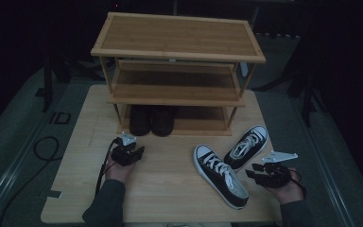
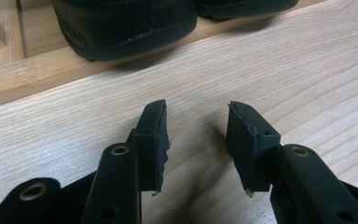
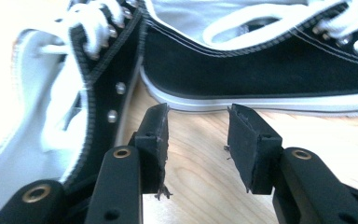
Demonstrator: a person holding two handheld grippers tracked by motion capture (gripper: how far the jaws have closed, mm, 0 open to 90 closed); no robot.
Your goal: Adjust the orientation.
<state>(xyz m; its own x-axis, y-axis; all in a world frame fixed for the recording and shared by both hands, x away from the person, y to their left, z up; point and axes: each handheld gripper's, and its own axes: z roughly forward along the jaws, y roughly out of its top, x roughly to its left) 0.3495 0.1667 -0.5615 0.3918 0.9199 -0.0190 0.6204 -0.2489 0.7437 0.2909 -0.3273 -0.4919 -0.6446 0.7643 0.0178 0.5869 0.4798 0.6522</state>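
While on table: rack [image 1: 179, 33] with black shoes [image 1: 151, 120]

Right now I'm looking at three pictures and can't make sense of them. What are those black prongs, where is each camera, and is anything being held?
No robot arm here: a person holds a hand tool in each hand. The high view looks down on the table. The left gripper is at its left and the right gripper at its right. The other two pictures come from cameras riding on those tools; the black prongs are their fingers.

A wooden rack stands on the table, with dark shoes on its bottom shelf. Two black-and-white sneakers lie in front of the rack, near the right gripper.

Nothing is held. Both grippers are open, with bare table between the fingers.
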